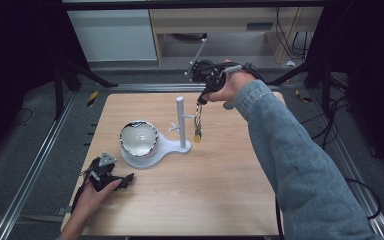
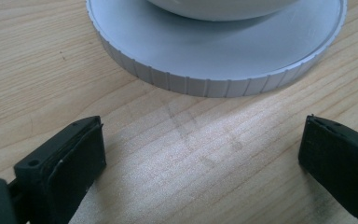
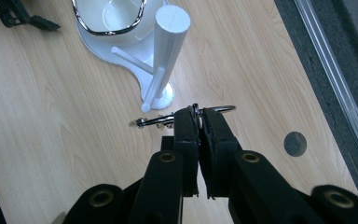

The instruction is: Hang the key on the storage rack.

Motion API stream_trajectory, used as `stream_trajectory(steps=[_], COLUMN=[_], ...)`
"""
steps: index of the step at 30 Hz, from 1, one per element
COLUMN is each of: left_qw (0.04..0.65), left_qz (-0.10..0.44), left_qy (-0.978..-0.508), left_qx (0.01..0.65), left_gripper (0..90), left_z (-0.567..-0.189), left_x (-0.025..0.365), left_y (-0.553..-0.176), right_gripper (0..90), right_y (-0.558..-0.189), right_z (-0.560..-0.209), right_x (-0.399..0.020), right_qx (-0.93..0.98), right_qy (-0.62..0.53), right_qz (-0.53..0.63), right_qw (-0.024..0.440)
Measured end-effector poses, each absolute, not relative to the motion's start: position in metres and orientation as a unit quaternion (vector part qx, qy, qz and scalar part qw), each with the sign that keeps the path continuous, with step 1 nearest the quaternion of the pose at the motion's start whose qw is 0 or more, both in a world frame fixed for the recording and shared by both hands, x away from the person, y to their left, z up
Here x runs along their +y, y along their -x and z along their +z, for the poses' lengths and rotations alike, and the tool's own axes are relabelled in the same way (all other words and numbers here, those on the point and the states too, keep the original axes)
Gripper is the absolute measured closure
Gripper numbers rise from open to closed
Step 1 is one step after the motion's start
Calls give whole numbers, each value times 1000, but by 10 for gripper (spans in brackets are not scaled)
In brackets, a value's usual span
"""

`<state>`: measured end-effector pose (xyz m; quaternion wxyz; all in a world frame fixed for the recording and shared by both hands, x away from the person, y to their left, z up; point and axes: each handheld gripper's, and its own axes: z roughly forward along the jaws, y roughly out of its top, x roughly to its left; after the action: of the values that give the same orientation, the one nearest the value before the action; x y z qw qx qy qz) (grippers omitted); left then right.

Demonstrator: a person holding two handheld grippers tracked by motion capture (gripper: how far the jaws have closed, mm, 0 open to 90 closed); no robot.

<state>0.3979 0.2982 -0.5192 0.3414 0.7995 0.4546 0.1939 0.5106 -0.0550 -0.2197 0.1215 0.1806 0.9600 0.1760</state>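
Note:
A white stand (image 1: 180, 120) has an upright post with short side pegs, and its round base carries a white, chrome-rimmed bowl (image 1: 138, 137). High over the table's far side, my right gripper (image 1: 201, 100) is shut on a metal key ring (image 3: 223, 108). From the ring a chain with a yellow tag (image 1: 198, 136) dangles just right of the post (image 3: 168, 46). My left gripper (image 1: 122, 179) rests on the table at the front left, open. Bare wood lies between its jaws (image 2: 203, 154), and the ribbed base (image 2: 205, 51) is just ahead of them.
The wooden table (image 1: 205, 190) has a small round hole (image 3: 294, 143) near its far right edge. Metal rails (image 1: 35, 165) run along both sides of the table. A shelf unit and cables stand beyond the far edge.

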Motion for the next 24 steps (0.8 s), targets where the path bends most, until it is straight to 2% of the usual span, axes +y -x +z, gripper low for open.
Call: stream_trajectory(steps=[24], left_qw=[342], left_qz=[194], left_qy=[-799], left_qx=[455], left_gripper=[0], left_z=[-519], left_x=[298], left_y=[-398], right_gripper=[854], right_y=[-510], right_z=[-228], right_x=[-36], right_qx=[966], right_qy=[-167], right_qz=[165], right_qw=[106])
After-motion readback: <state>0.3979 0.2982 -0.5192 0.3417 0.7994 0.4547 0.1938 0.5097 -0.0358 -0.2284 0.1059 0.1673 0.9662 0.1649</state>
